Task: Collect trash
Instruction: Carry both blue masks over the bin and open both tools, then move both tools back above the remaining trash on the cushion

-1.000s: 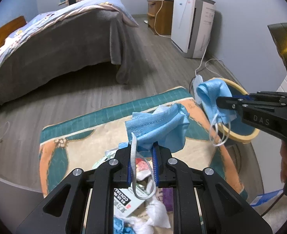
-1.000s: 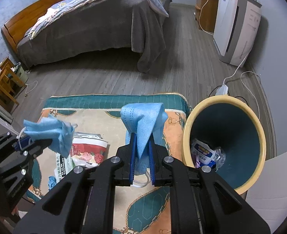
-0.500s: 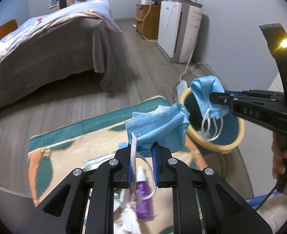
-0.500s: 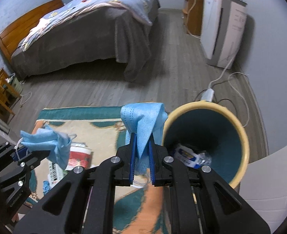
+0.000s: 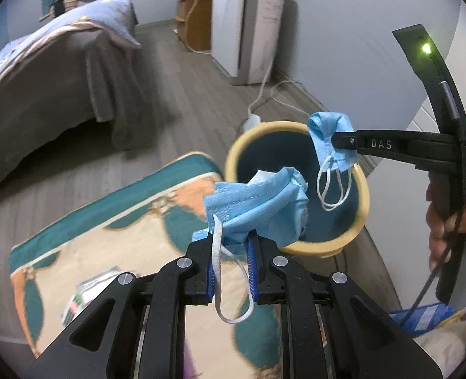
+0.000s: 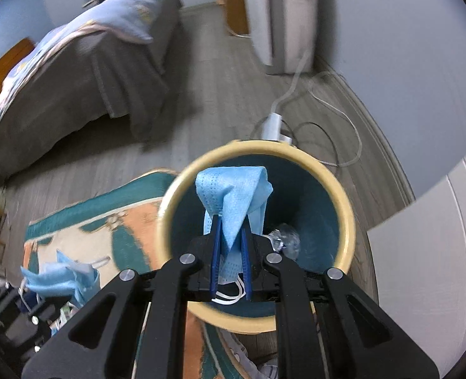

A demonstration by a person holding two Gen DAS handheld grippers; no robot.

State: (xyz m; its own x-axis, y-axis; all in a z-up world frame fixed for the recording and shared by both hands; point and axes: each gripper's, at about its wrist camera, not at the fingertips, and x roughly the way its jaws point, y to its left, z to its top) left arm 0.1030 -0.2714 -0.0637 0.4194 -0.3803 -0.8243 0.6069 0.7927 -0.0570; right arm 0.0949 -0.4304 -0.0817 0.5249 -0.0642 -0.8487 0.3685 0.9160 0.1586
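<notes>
Now the right gripper (image 6: 229, 252) is positioned directly over the mouth of the yellow-rimmed bin (image 6: 343, 199), where half a second ago the bin was seen off to its right side and a second ago well to the right beside the rug. Its jaws are closed on a folded blue face mask (image 6: 233, 195), whose white ear loops are seen dangling below the fingers. From the left wrist view the same mask (image 5: 331, 139) is seen hanging over the far side of the bin opening, with the loops inside the rim line.

The left gripper (image 5: 233, 252) is also clamped on a second blue mask (image 5: 258, 208), crumpled, with one white loop trailing down between the fingers. This mask is held at the near edge of the bin, partly over the rug (image 5: 106, 240), whereas a second ago it was held over the middle of the rug, apart from the bin.

Some discarded wrapping is already visible at the bottom of the bin. More litter, including a printed packet (image 5: 87, 297), is left on the rug.

The carry is judged nearly finished for the right mask: a release appears to be all that is called for. The left mask probably needs to be brought a little further forward before it is let go, or it may catch on the rim.
</notes>
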